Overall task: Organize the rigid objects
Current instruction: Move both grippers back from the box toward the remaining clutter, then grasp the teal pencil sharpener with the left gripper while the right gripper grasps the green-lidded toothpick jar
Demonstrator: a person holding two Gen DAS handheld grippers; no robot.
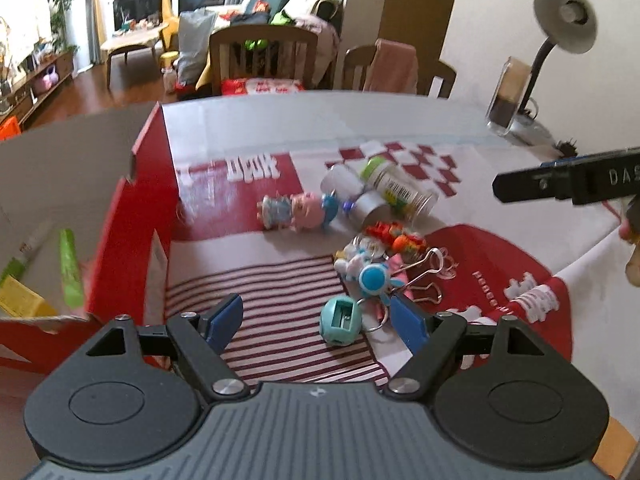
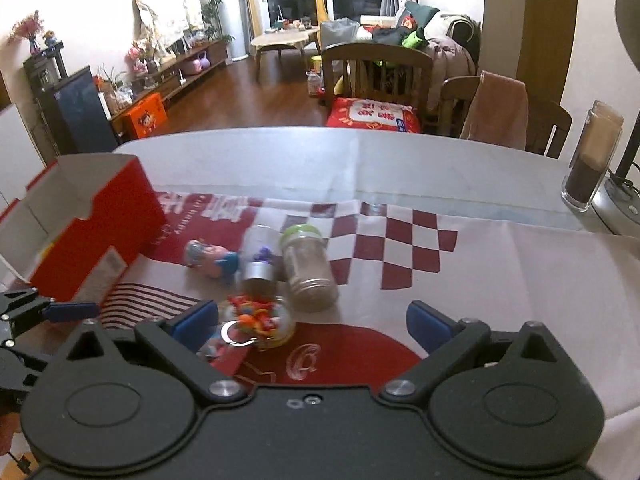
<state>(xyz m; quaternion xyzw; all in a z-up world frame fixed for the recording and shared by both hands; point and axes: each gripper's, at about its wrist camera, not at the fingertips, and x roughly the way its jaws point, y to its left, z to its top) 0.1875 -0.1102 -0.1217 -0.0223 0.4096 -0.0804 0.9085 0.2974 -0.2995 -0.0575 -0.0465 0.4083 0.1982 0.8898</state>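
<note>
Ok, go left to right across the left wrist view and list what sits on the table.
Red box → pig figure → teal sharpener → blue keychain toy → green-capped jar → clear canister → lamp.

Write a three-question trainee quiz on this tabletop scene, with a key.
1. True or false: the teal pencil sharpener lies between the open fingers of the left gripper.
2. Which lies on its side? A) green-capped jar B) desk lamp C) wooden chair
3. Fill in: the red box stands with its top ____.

Key: 1 true; 2 A; 3 open.
</note>
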